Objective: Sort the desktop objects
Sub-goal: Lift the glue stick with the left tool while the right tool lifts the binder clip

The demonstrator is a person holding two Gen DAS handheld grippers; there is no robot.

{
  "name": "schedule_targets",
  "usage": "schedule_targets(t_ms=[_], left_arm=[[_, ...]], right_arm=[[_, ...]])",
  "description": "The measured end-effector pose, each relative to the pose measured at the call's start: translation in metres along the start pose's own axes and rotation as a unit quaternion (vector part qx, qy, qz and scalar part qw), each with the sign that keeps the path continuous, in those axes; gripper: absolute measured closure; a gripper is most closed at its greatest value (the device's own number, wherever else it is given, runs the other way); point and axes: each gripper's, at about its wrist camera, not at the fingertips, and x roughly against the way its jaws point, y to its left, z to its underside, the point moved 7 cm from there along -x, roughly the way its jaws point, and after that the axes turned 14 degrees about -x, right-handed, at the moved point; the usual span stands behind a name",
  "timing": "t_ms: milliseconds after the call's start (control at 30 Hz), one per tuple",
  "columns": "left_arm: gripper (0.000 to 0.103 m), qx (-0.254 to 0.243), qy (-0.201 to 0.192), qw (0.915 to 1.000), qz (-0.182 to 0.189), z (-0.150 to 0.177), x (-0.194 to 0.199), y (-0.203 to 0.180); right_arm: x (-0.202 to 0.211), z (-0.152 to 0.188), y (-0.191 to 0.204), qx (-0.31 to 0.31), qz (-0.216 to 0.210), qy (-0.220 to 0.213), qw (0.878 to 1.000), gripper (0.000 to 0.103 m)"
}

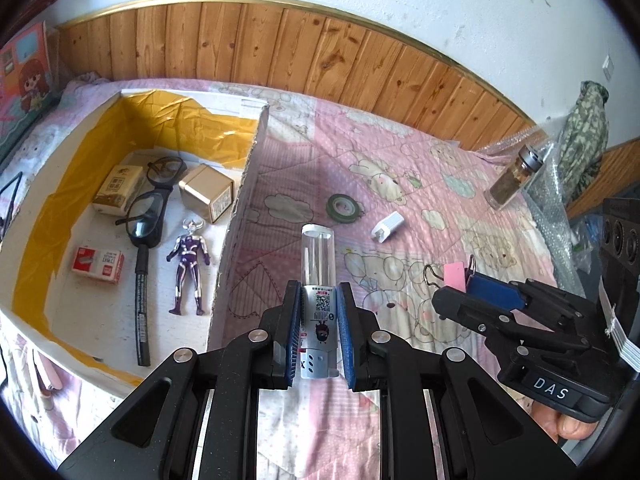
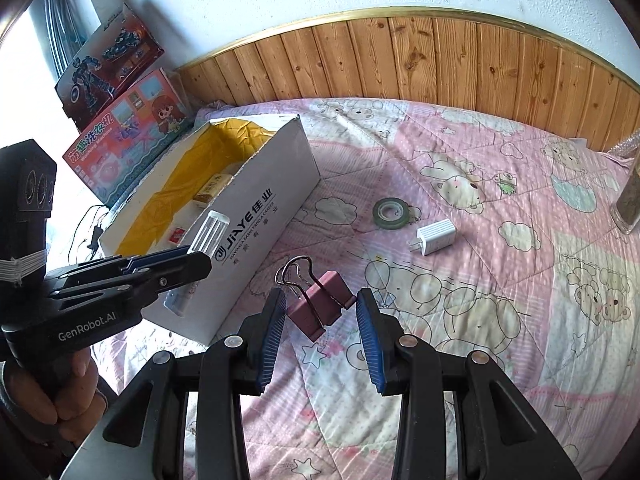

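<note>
Between the left fingers (image 1: 292, 320) sat a glossy clear-plastic tube (image 1: 318, 280) with a shiny printed label. Beyond the fingers lay quilted matt cloth bedding (image 1: 400, 160) and knotty varnished wood panelling (image 1: 280, 48).

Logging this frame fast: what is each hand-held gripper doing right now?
Left hand-held gripper: shut on the clear-capped silver tube.
Right hand-held gripper: shut on the pink binder clip.
</note>
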Motion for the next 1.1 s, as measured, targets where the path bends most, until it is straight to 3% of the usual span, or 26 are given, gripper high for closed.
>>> schedule_targets(t_ms=[1100], left_arm=[[0.085, 0.024, -0.055, 0.9981, -0.011, 0.011, 0.045, 0.049]], right_arm=[[0.013, 0.007, 0.094, 0.076, -0.017, -0.038, 0.996, 0.065]])
